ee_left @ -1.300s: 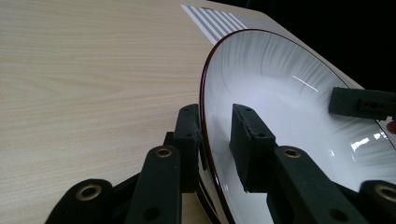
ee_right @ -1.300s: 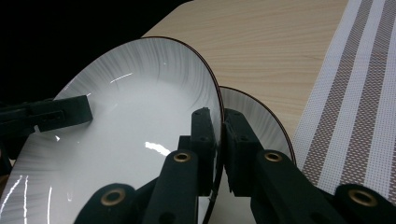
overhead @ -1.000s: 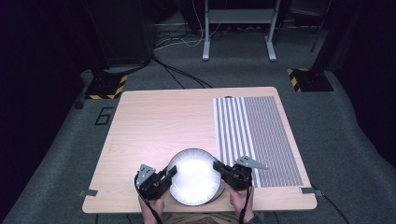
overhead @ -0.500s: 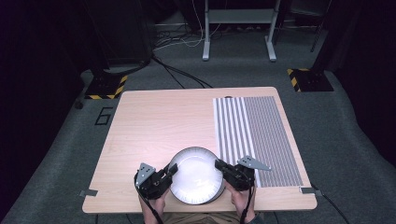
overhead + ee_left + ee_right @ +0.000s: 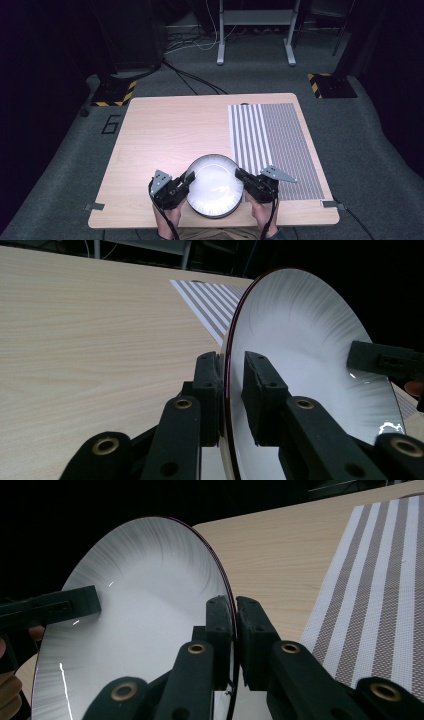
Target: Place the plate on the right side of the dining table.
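Little has shifted: both sets of fingers stay clamped on opposite plate [image 5: 215, 186] rims near the table [image 5: 165, 125] edge

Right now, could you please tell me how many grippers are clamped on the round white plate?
2. The left gripper grips the left rim of the round white plate, and the right gripper grips its right rim, near the striped grey-and-white placemat.

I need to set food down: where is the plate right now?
In the high view the plate sits at the table's near edge, gripped between the left gripper and right gripper, just left of the striped mat.
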Tool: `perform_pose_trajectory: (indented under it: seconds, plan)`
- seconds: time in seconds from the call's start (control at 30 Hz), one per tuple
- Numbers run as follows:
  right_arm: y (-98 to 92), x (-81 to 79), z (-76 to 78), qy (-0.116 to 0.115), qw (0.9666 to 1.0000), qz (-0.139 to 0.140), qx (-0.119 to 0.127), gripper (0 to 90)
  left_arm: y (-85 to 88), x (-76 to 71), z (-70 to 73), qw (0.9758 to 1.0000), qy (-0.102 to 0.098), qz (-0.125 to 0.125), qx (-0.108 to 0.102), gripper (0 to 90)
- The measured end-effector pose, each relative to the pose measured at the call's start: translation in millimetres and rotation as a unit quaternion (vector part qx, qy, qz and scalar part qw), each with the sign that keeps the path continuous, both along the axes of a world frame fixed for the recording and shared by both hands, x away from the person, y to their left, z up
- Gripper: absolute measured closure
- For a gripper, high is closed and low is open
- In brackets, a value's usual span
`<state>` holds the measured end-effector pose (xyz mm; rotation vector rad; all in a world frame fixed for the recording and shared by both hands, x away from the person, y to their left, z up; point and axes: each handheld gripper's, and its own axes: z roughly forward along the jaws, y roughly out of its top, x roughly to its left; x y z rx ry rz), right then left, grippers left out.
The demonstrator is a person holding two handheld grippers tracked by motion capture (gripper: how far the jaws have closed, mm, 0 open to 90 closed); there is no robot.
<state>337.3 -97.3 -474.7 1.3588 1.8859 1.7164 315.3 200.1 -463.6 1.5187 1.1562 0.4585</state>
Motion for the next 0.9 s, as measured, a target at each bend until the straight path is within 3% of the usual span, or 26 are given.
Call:
perform_pose_trajectory:
  seconds: [0.9]
  plan:
    - [-20.1,7.2,10.1,-0.003,0.9999,-0.016,-0.003,83.8,-19.0,15.7,4.9,0.9998,0.006,-0.018,-0.003,76.2]
